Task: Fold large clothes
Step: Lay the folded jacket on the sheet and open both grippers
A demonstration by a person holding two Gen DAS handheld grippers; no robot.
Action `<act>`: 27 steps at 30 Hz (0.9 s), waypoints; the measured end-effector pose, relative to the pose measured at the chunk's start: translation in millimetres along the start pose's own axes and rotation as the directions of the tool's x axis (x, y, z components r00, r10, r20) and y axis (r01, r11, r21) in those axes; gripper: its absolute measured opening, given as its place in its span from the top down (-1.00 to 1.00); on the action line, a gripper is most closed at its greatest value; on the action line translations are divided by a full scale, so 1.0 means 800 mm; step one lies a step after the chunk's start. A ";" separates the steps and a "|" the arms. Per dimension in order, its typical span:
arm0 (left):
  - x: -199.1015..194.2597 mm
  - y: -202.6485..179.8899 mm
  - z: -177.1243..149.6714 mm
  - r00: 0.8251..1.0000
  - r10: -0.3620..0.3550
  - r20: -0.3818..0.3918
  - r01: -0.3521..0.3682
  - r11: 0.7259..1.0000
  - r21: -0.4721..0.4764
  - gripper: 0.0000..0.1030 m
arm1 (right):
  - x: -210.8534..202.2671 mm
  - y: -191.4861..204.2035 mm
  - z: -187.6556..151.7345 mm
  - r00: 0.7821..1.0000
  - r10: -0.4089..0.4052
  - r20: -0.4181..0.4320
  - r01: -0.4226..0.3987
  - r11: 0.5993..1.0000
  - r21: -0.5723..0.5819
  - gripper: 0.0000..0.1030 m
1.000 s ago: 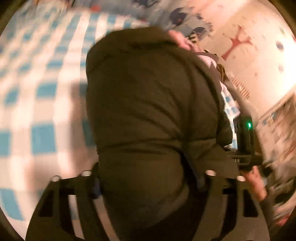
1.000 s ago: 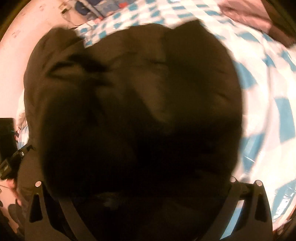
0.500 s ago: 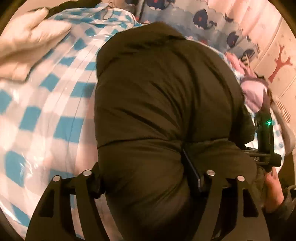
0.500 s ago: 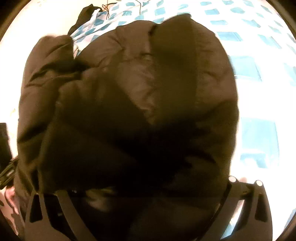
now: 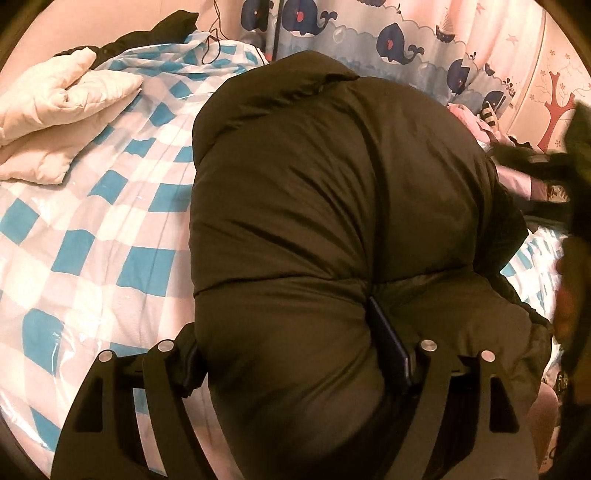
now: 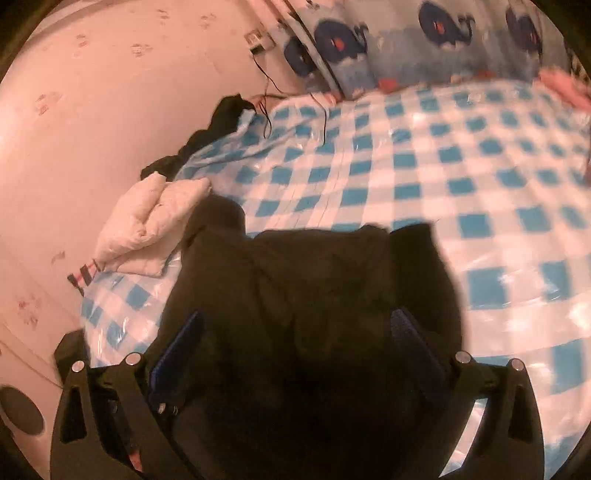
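Observation:
A dark olive puffer jacket [image 5: 332, 221] lies folded in a thick bundle on the blue-and-white checked bed cover [image 5: 92, 240]. My left gripper [image 5: 291, 350] straddles the bundle's near end with its jaws wide. Its right pad is sunk into a crease and its left pad sits against the edge, so it is shut on the jacket. In the right wrist view the jacket [image 6: 314, 295] is a dark, blurred mass low in the frame. My right gripper [image 6: 295, 339] stands open over it, both blue pads [image 6: 181, 350] bare.
A white padded garment [image 5: 55, 122] lies near the wall, with a black garment [image 5: 155, 33] and a thin cable [image 6: 266, 92] behind it. The whale-print curtain [image 5: 369, 33] hangs at the back. Pink clothing [image 5: 476, 122] sits far right. A dark blurred shape [image 5: 576, 184] crosses the right edge.
The right gripper has let go of the jacket and drawn back and up, baring its pads and most of the bed. The left view has swung round towards the curtain, still on the bundle.

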State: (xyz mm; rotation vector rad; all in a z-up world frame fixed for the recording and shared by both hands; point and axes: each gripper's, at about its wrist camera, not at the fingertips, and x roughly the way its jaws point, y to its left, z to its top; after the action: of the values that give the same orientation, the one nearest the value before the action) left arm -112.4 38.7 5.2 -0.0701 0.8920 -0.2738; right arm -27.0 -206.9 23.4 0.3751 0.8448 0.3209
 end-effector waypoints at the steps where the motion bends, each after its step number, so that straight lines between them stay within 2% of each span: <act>1: -0.001 0.000 0.000 1.000 0.000 0.003 0.000 1.000 -0.002 -0.44 | 0.020 0.001 -0.009 1.000 -0.009 -0.007 0.009 1.000 0.021 -0.89; 4: -0.005 -0.002 -0.001 1.000 -0.011 0.019 0.011 1.000 0.005 -0.53 | 0.052 -0.042 -0.051 0.999 0.019 0.026 -0.022 0.989 0.148 -0.89; 8: -0.003 -0.018 -0.002 0.999 0.017 0.038 -0.019 0.998 0.058 -0.58 | 0.068 -0.050 -0.075 0.997 0.002 0.078 -0.014 0.988 0.154 -0.89; 13: -0.005 -0.021 -0.002 0.998 0.045 0.045 -0.048 0.996 0.071 -0.58 | 0.068 -0.052 -0.077 0.998 0.041 0.039 -0.047 0.984 0.175 -0.90; 15: -0.010 -0.020 -0.002 0.997 0.056 0.055 -0.060 0.996 0.072 -0.58 | 0.061 -0.053 -0.075 0.999 0.052 0.015 -0.053 0.982 0.183 -0.89; 17: -0.019 -0.018 -0.002 0.991 0.100 0.091 -0.108 0.991 0.085 -0.58 | 0.045 -0.051 -0.073 0.999 0.039 0.011 -0.040 0.983 0.182 -0.89; 21: -0.049 -0.030 -0.005 0.965 0.193 0.179 -0.215 0.970 0.113 -0.59 | -0.012 -0.027 -0.087 0.999 -0.007 0.047 0.002 0.995 0.096 -0.89; 24: -0.074 -0.033 -0.009 0.955 0.201 0.218 -0.224 0.971 0.088 -0.60 | -0.050 -0.015 -0.110 0.995 -0.038 0.091 0.034 0.998 0.049 -0.89; 27: -0.100 -0.036 -0.014 0.949 0.207 0.240 -0.231 0.970 0.078 -0.63 | -0.052 -0.014 -0.140 0.995 -0.095 0.035 0.095 0.995 0.021 -0.89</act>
State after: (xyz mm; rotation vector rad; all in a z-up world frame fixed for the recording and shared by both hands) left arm -174.7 32.6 64.1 0.0937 0.6460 -0.1012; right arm -137.7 -212.7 -22.1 0.3566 0.8281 0.2171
